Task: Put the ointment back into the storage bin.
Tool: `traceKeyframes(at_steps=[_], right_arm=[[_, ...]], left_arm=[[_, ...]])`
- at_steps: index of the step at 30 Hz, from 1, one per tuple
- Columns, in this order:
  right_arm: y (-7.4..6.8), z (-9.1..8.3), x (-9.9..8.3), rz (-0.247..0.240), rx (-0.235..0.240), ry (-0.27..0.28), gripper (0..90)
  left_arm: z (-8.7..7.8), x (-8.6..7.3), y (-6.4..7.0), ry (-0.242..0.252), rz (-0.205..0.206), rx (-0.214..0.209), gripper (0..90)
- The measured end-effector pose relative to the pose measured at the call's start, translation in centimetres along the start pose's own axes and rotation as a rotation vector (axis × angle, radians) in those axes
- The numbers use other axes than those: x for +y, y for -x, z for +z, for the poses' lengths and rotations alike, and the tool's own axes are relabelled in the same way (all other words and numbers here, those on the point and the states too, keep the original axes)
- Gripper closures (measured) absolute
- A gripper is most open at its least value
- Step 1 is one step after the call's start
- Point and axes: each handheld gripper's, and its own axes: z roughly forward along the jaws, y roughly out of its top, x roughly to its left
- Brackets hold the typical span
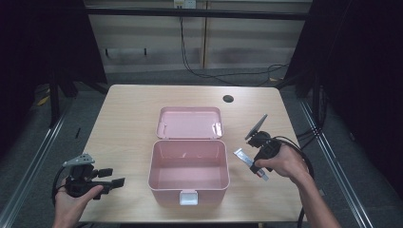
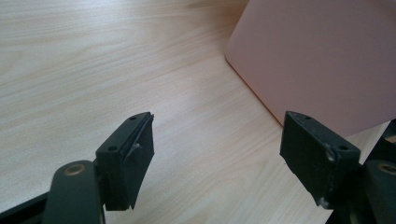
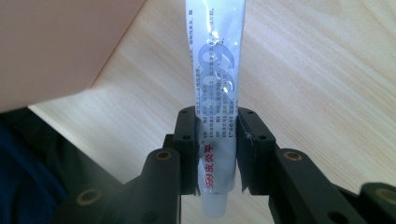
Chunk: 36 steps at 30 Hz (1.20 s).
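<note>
While the left tongs (image 1: 111,178) hover released beside the pink box (image 1: 188,172), the right tongs (image 3: 215,140) on the other side of it grip the ointment tube (image 3: 217,84) near its cap, above the surface (image 1: 128,114). The high view partly hides the tube behind the hand (image 1: 280,164); the right gripper view shows its print, too small to read.

A pale wood-grain surface (image 1: 128,123) carries an open pink box (image 1: 188,176) near its front edge, lid (image 1: 190,122) laid back flat; a dark round hole (image 1: 228,99) sits toward the far right.
</note>
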Motion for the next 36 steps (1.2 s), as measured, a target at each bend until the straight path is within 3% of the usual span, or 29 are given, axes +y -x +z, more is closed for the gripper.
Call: traceKeyframes(at_steps=[9,15,21,36], right_arm=[[-0.7,-1.1,-0.4,-0.072,-0.004,-0.04,71.3],[-0.9,-2.1,-0.5,-0.125,0.009,-0.014,71.3],[-1.2,-3.4,-0.9,-0.179,-0.02,-0.009,71.3],[-1.4,-6.1,-1.9,-0.258,-0.023,0.072,71.4]], left_arm=[[-0.1,0.0,0.0,0.014,0.001,0.003,25.9],[-0.1,0.0,0.0,0.013,0.002,0.002,25.9],[-0.1,0.0,0.0,0.011,0.004,0.003,25.9],[-0.1,0.0,0.0,0.008,-0.002,0.006,26.0]])
